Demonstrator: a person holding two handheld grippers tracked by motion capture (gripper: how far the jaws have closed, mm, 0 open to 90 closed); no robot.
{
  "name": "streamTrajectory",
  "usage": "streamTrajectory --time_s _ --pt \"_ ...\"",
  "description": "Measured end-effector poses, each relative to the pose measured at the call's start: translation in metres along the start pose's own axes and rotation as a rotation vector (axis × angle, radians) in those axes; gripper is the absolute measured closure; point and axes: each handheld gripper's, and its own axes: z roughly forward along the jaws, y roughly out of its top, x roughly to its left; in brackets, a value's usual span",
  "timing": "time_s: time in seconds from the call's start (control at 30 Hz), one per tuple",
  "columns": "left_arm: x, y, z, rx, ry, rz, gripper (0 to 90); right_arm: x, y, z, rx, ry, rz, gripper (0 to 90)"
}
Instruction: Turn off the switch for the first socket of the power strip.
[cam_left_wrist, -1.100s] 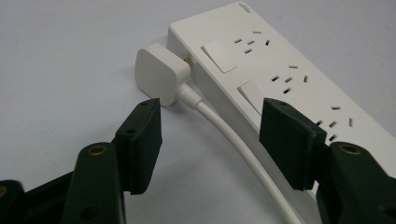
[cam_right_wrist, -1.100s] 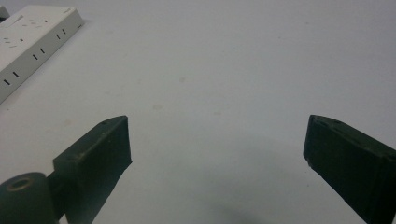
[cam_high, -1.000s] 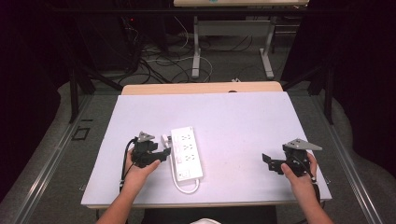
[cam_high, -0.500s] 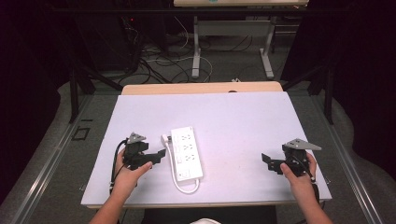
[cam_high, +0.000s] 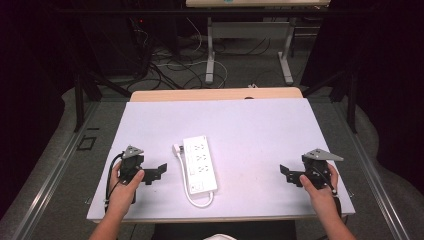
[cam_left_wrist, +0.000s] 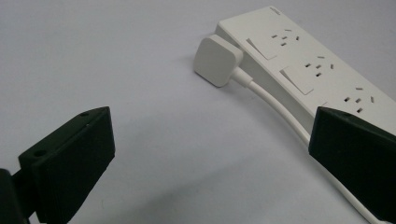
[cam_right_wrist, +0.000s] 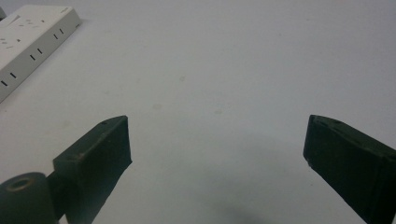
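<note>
A white power strip (cam_high: 199, 163) lies flat on the table (cam_high: 260, 130), lengthwise from the near edge toward the far edge, a little left of the table's middle and close to the near edge. It is a long, smooth plastic block with square corners; its top face shows rows of socket slots beside flat rectangular panels. Any lettering on it is too small to read. Its white cord (cam_high: 199, 201) leaves the near end in a small loop by the near edge, runs back along the strip's left side and ends in a rounded square plug (cam_left_wrist: 215, 60) that lies on the table touching the strip's far-left corner.

The table top is a matte, pale lilac-grey sheet with a few faint specks; a strip of light wood shows along its far edge.

The left gripper (cam_high: 159, 171) sits near the near-left corner, held in the left hand (cam_high: 124, 184), its black, blocky jaws spread wide with nothing between them, pointing at the strip just beside it. The right gripper (cam_high: 286, 172), held in the right hand (cam_high: 320, 186) near the near-right corner, well apart from the strip, likewise has its jaws spread and empty.
</note>
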Motion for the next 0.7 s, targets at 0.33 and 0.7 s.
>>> streamTrajectory --time_s 0.33,0.7 --pt "0.018 -0.005 -0.006 -0.052 0.029 -0.059 0.3 -0.002 0.000 0.000 -0.004 -0.005 -0.009 7.0" --pt "0.036 -0.013 -0.011 -0.074 0.062 -0.081 0.3 -0.003 -0.001 0.000 -0.001 -0.011 -0.008 7.0"
